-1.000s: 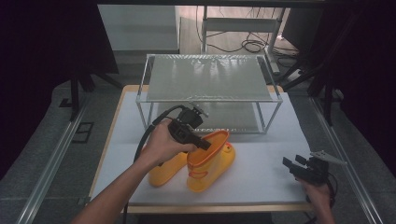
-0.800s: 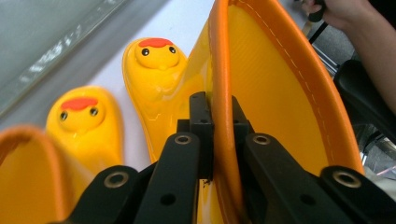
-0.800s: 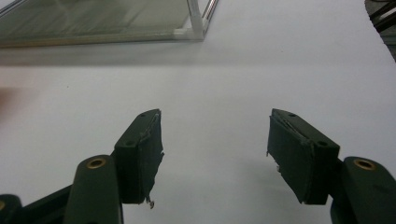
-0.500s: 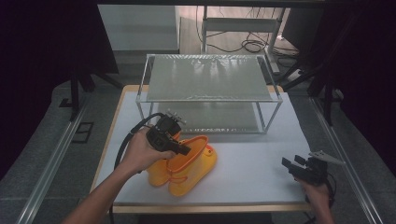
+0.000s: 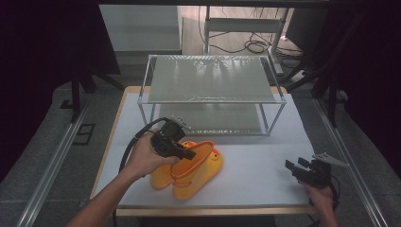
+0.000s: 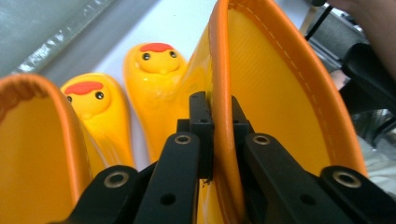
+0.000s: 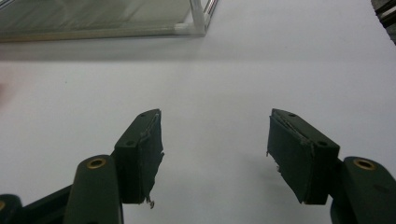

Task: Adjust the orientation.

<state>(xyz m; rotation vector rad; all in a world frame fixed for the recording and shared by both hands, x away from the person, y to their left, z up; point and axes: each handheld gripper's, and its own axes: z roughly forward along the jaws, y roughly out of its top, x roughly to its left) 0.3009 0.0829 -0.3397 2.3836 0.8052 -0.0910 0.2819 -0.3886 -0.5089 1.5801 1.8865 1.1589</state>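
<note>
Two yellow rubber boots with orange rims and duck faces on the toes lie side by side on the white table. My left gripper (image 5: 188, 153) is shut on the orange rim of the right-hand boot (image 5: 203, 163); in the left gripper view the jaws pinch that rim (image 6: 215, 93) from both sides. The other boot (image 5: 160, 179) lies just left of it, with its opening (image 6: 37, 144) showing close by in the left gripper view. My right gripper (image 5: 295, 167) hovers open near the table's front right, and nothing is between its jaws (image 7: 215, 154).
A metal-framed rack with two glass shelves (image 5: 213, 80) stands at the back of the white table (image 5: 265, 156); its front corner post (image 7: 198, 18) is ahead of the right gripper. A black cable trails from the left gripper.
My left gripper has pulled the held boot to the left, and the pair of boots shifted with it. The right gripper has stayed where it was.
</note>
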